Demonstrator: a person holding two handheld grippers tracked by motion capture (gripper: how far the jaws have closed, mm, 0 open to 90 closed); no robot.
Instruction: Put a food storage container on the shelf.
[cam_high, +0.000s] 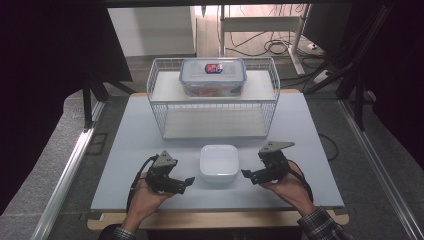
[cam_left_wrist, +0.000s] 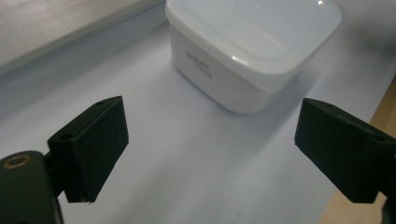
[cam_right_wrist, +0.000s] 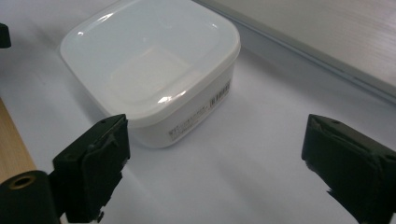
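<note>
Flanking one white lidded tub (cam_high: 219, 163), left tool (cam_high: 188, 181) and right tool (cam_high: 246, 174), both gaping, empty

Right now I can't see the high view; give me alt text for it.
A white lidded container sits on the table between the open left gripper and open right gripper, neither touching it. Behind stands a wire rack with a clear blue-rimmed box on top.
</note>
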